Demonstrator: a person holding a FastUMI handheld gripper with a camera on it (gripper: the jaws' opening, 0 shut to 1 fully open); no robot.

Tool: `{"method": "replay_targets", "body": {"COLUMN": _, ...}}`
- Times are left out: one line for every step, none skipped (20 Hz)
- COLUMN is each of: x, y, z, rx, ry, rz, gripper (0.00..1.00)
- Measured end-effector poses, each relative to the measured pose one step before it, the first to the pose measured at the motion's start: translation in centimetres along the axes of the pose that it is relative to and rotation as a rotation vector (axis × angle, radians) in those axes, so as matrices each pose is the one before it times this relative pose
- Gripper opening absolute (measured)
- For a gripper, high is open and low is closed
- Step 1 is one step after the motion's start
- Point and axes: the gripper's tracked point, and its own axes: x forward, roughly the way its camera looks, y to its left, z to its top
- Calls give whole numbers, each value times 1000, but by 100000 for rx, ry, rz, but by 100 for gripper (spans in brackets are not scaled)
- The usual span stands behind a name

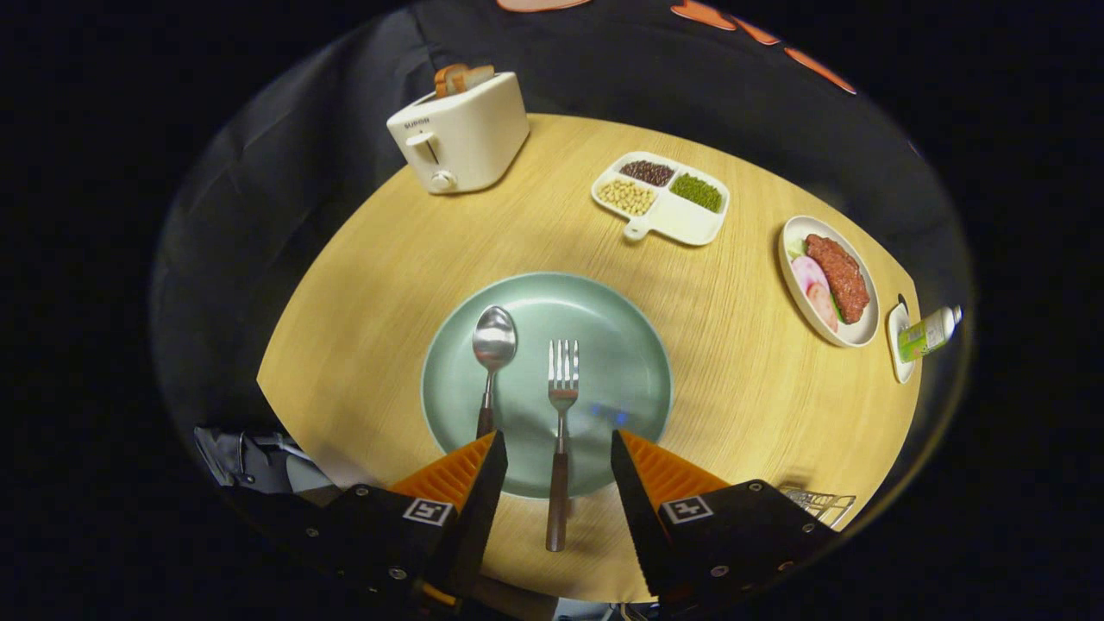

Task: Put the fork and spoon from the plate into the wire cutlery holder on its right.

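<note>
Gripper [558, 444] is hovering over the near edge of the green plate [621, 345] with its fingers [483, 470] standing wide apart, gripping nothing. Fork [562, 414] is lying on the plate between the two fingers, tines pointing away from the gripper, its dark handle running back over the plate's near rim and resting on the round wooden table [388, 285]; neither finger is touching it. Spoon [493, 345] is lying on the plate just left of the fork, roughly parallel to it, bowl pointing away, its handle end passing under the left finger's tip. Wire cutlery holder [819, 504] is sitting on the table to the right of the plate, near the table edge, partly hidden behind the right finger body, so only a bit of its wire rim is showing. Beyond the plate, a white toaster [461, 134] with bread slices sticking out of its top is standing at the far left. A white divided tray [677, 220] with beans in three sections is sitting to its right. Further right, a white dish [862, 332] is carrying a piece of meat and pink slices, and next to it a small bottle [927, 332] is lying on a small white plate [897, 366].
</note>
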Motion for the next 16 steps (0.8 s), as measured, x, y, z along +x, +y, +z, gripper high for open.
{"method": "replay_targets", "body": {"x": 624, "y": -162, "z": -373, "rx": -762, "ry": 3818, "rz": -1060, "gripper": 69}}
{"method": "replay_targets", "body": {"x": 630, "y": 54, "z": -417, "rx": -331, "ry": 3665, "rz": -574, "gripper": 66}}
{"method": "replay_targets", "body": {"x": 535, "y": 102, "z": -228, "rx": -69, "ry": 3101, "rz": 205, "gripper": 60}}
{"method": "replay_targets", "body": {"x": 511, "y": 48, "z": -235, "rx": 260, "ry": 2954, "rz": -345, "gripper": 55}}
{"method": "replay_targets", "body": {"x": 452, "y": -86, "z": -6, "rx": 364, "ry": 2557, "rz": -783, "gripper": 50}}
{"method": "replay_targets", "body": {"x": 418, "y": -45, "z": -44, "rx": 63, "ry": 2100, "rz": -408, "gripper": 47}}
{"method": "replay_targets", "body": {"x": 442, "y": -16, "z": -317, "rx": -261, "ry": 3256, "rz": -291, "gripper": 43}}
{"method": "replay_targets", "body": {"x": 209, "y": 97, "z": -307, "rx": 273, "ry": 2792, "rz": -153, "gripper": 41}}
{"method": "replay_targets", "body": {"x": 316, "y": 105, "z": -105, "rx": -83, "ry": 2218, "rz": -249, "gripper": 38}}
{"method": "replay_targets", "body": {"x": 243, "y": 72, "z": -287, "rx": 253, "ry": 2327, "rz": -274, "gripper": 35}}
{"method": "replay_targets", "body": {"x": 294, "y": -7, "z": -84, "rx": 608, "ry": 1332, "rz": -537, "gripper": 30}}
{"method": "replay_targets", "body": {"x": 165, "y": -115, "z": -15, "rx": 789, "ry": 934, "rz": -708, "gripper": 27}}
{"method": "replay_targets", "body": {"x": 291, "y": 16, "z": -102, "rx": 1572, "ry": 284, "rz": -120, "gripper": 22}}
{"method": "replay_targets", "body": {"x": 121, "y": 107, "z": -118, "rx": 1935, "ry": 709, "rz": 641, "gripper": 20}}
{"method": "replay_targets", "body": {"x": -113, "y": -3, "z": 195, "rx": 1725, "ry": -594, "rz": 423, "gripper": 14}}
{"method": "replay_targets", "body": {"x": -19, "y": 121, "z": 192, "rx": 1468, "ry": -870, "rz": 1155, "gripper": 12}}
